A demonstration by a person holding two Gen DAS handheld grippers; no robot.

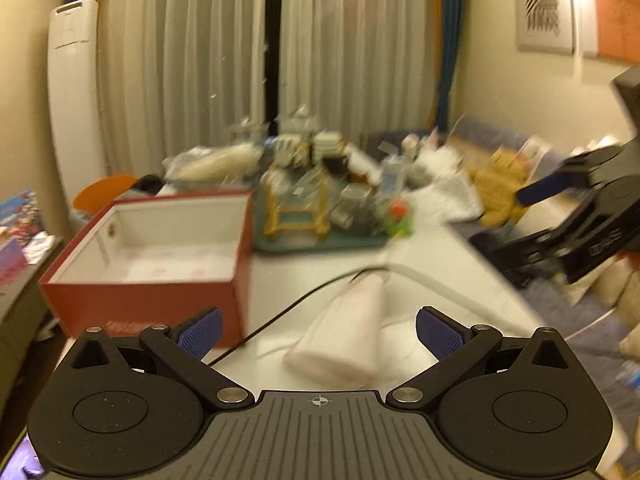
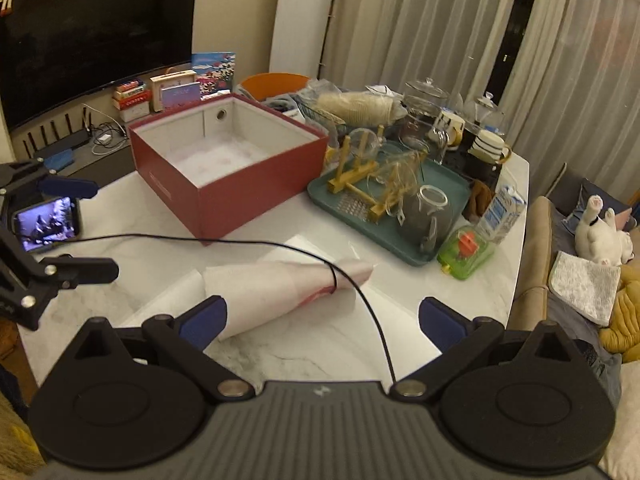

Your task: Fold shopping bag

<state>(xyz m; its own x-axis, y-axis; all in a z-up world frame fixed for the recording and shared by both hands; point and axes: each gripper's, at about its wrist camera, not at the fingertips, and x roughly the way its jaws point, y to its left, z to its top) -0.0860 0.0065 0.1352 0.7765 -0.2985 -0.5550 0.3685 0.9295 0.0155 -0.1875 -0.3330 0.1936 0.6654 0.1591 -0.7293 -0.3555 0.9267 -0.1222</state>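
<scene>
Evidently both grippers are spread wide and hold nothing. The left gripper point(image 1: 319, 330) hovers above the near edge of the white marble counter point(image 2: 304, 354), and the right gripper point(image 2: 322, 322) hangs likewise, its blue pads point(image 2: 438, 322) apart. Between and just beyond their fingers lies the shopping bag point(image 2: 280, 290), pale pink and rolled into a loose cone on the counter, with a thin black cord point(image 2: 372, 320) lying across it. Farther off to the left stands an open red box point(image 2: 228, 160); to the right, a teal tray point(image 2: 404, 240) of glassware.
</scene>
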